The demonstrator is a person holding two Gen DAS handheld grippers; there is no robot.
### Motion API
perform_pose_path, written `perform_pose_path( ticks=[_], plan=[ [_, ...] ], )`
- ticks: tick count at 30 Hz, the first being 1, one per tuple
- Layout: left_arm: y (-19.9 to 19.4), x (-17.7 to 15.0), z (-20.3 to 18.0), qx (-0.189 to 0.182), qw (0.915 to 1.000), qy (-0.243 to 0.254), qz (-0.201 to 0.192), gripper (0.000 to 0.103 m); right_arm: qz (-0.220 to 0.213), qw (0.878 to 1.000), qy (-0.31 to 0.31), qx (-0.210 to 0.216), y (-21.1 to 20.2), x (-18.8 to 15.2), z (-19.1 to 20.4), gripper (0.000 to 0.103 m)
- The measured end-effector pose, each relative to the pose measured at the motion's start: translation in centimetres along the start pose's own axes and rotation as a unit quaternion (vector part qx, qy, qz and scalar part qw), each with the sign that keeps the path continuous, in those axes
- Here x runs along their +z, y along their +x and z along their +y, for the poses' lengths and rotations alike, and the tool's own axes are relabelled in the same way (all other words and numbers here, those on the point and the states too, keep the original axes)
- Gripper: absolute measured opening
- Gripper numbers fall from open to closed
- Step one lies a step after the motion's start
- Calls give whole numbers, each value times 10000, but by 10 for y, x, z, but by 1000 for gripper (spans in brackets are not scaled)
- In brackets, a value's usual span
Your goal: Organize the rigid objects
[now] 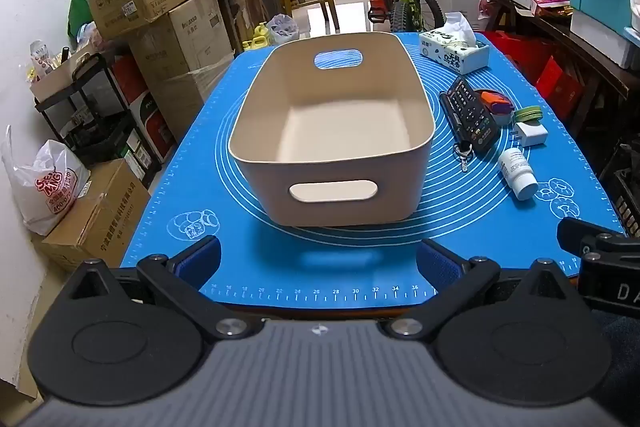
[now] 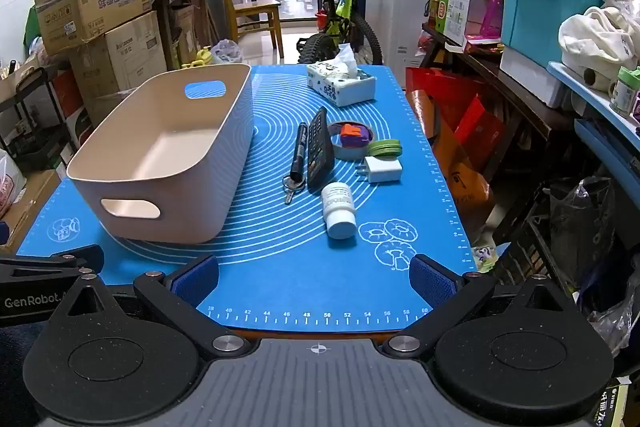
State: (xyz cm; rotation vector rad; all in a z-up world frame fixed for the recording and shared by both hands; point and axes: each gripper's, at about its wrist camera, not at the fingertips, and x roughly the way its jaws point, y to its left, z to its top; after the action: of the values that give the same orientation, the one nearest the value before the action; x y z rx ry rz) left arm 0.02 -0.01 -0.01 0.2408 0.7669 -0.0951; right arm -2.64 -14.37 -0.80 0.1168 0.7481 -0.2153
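Your right gripper (image 2: 314,281) and your left gripper (image 1: 318,261) both hang over the near edge of a blue silicone mat (image 2: 280,267), its printed ruler reading 38 to 60 between your right fingers and up to 36 between your left. "GenRobot" is legible on the black housing at the left edge of your right view, and the letters "DA" on the one at the right edge of your left view. Both pairs of jaws stand spread wide, blue pads apart, nothing between them and nothing touched. Straight ahead of your left jaws sits the beige plastic bin (image 1: 332,131), empty, its handle slot facing you; from your right jaws it lies ahead and to the left. Ahead of your right jaws, slightly right of centre, a white pill bottle (image 2: 339,209) lies on its side, its label too small to read. Beyond it lie a black remote control (image 2: 319,149), a black marker (image 2: 299,151) with keys (image 2: 291,186) at its near end, a white charger plug (image 2: 383,169), a roll of green tape (image 2: 384,148) and a grey ring holding orange and purple pieces (image 2: 352,139). Farther back stands a tissue box (image 2: 341,85) with Chinese print. Stacked cardboard cartons (image 2: 96,11) crowd the left, a bicycle (image 2: 340,11) stands beyond the table, and a teal crate (image 2: 536,7) sits on the right.
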Motion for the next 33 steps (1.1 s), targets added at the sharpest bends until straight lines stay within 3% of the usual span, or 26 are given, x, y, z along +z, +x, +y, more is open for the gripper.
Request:
perform_pose_path(
  ticks=[24, 28, 33],
  plan=[
    [-7, 3, 0, -54, 10000, -33, -53, 102, 66, 9999, 76, 13, 0, -1, -3, 100],
    [-10, 8, 1, -48, 10000, 18, -3, 102, 241, 9989, 376, 133, 4, 5, -12, 100],
    [-12, 14, 9, -91, 9999, -113, -1, 102, 141, 9996, 235, 118, -4, 14, -9, 100]
  ],
)
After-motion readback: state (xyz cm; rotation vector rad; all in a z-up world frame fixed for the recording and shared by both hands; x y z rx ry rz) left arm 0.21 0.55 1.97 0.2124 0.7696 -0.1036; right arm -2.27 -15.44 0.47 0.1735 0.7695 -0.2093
